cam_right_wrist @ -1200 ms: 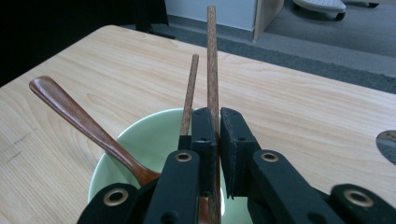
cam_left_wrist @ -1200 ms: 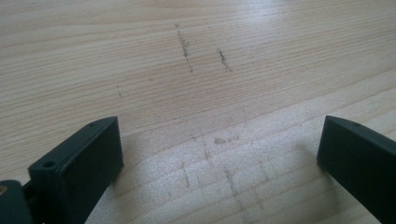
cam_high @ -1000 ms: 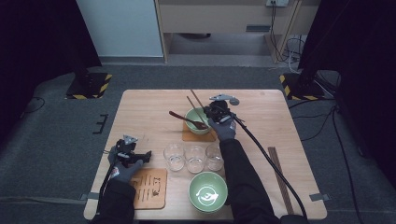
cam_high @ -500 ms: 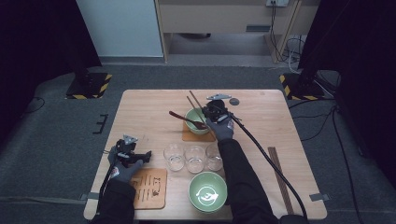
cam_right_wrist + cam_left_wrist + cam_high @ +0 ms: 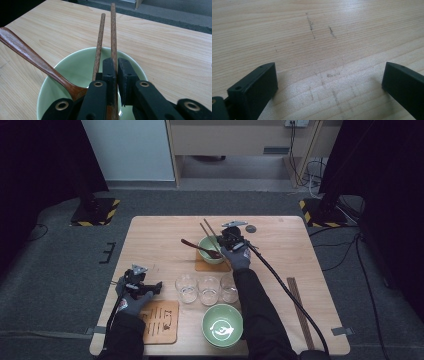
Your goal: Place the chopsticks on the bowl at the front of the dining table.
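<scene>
The right gripper (image 5: 115, 65) clamps one chopstick (image 5: 113, 30) over the green bowl (image 5: 75, 67), beside a second chopstick (image 5: 99, 42) and wooden spoon (image 5: 32, 58), while the left gripper (image 5: 329, 82) rests wide open above the table (image 5: 317, 30).

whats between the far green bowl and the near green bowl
In the high view, a row of three clear glasses stands between the far green bowl and the near green bowl; the right forearm also crosses that stretch.
</scene>
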Action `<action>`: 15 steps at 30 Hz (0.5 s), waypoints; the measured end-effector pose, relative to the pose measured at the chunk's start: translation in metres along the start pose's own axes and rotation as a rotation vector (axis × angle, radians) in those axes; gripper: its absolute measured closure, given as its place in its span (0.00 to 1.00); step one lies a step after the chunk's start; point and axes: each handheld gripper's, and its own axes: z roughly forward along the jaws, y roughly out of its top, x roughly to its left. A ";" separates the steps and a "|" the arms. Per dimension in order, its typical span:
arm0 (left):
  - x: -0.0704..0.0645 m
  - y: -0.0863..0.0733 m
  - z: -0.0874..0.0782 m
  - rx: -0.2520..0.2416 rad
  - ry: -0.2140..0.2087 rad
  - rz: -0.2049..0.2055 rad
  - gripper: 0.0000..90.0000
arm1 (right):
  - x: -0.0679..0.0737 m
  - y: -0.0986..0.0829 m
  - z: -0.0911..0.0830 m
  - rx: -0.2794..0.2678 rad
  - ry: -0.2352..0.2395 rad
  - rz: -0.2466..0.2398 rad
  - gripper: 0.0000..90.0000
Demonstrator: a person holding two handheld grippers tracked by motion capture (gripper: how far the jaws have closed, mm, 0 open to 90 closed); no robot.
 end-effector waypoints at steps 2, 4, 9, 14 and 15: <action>0.000 0.000 0.000 0.000 0.000 0.000 0.00 | 0.000 0.000 0.001 0.004 0.002 0.003 0.94; 0.000 0.000 0.000 0.000 0.000 0.000 0.00 | -0.001 -0.001 0.001 0.007 0.006 0.004 0.94; 0.000 0.000 0.000 0.000 0.000 0.000 0.00 | -0.001 -0.001 0.003 0.017 0.005 0.006 0.94; 0.000 0.000 0.000 0.000 0.000 0.000 0.00 | -0.001 -0.002 0.004 0.025 0.007 0.009 0.94; 0.000 0.000 0.000 0.000 0.000 0.000 0.00 | -0.001 -0.001 0.004 0.025 0.008 0.009 0.94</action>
